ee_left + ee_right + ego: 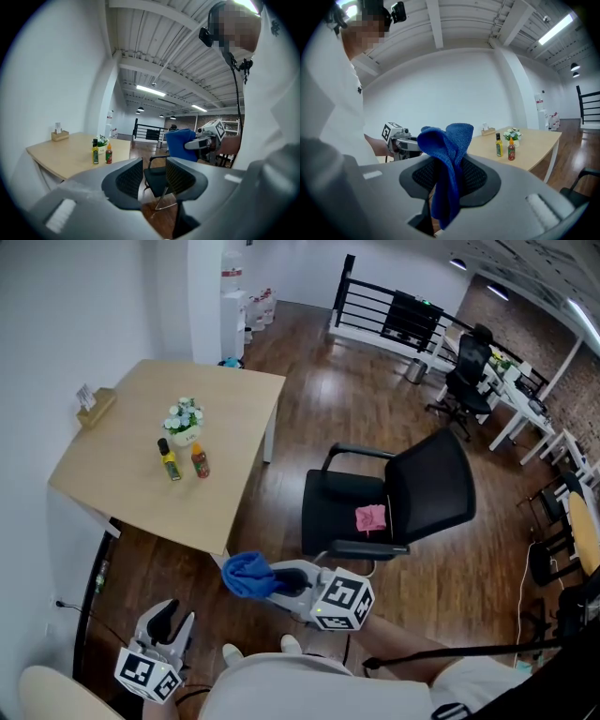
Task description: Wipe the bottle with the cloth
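The soft, limp blue microfibre cloth point(449, 140) hung clamped in the right gripper point(451, 177), while the closed, empty left gripper point(154, 176) looked free to steady the small, probably light and slick yellow-green bottle point(169, 462) by its body on the far pale wooden table point(112, 493).

Open-plan office: black swivel chairs point(469, 367) at long white benches point(521, 395), white water dispenser point(232, 315), dark wood-plank floor point(375, 413), red brick wall point(581, 390).

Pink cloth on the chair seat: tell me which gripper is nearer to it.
Right. The right gripper, holding a blue cloth, is close by the chair bearing the pink cloth. The left gripper is farther off, low on the person's left.
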{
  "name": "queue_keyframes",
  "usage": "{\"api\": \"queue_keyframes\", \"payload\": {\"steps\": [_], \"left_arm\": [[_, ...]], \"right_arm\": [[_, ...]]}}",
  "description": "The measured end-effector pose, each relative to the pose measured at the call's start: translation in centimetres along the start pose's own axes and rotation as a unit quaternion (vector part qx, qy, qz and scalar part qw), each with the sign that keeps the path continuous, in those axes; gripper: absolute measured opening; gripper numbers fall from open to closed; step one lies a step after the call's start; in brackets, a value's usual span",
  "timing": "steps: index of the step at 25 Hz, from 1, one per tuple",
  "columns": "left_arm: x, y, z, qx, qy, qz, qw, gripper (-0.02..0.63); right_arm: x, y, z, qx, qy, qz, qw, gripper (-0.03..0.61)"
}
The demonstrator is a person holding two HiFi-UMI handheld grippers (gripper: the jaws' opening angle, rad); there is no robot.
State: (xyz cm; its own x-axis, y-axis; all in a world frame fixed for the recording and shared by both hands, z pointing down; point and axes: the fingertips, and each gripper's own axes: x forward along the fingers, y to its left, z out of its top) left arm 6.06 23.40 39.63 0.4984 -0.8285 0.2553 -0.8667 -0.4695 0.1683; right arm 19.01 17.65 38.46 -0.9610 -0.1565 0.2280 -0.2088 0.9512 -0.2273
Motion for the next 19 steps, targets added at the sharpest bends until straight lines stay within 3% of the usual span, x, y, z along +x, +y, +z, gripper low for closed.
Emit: {"api": "queue_keyframes", "payload": {"steps": [7,12,19], "left_arm": [[1.0,-0.2,-0.4,-0.018,-0.007,0.009,0.9998,0.184],[1.5,-0.3,0.4,0.004,-0.006,0.018,0.9998,0.207],[0.4,1.4,-0.1,-0.017,-0.007,0.029,0.9994,0.242]], "right_arm": [[-1.8,-1.1,-1.2,0.017,0.0,-0.019,1.0,0.118],[-1.5,-2.1,-0.9,0.016,-0.003,-0.016,1.0,0.118],[0.7,-2.1,0.0,0.007,-0.001,-0.007,1.0,0.118]]}}
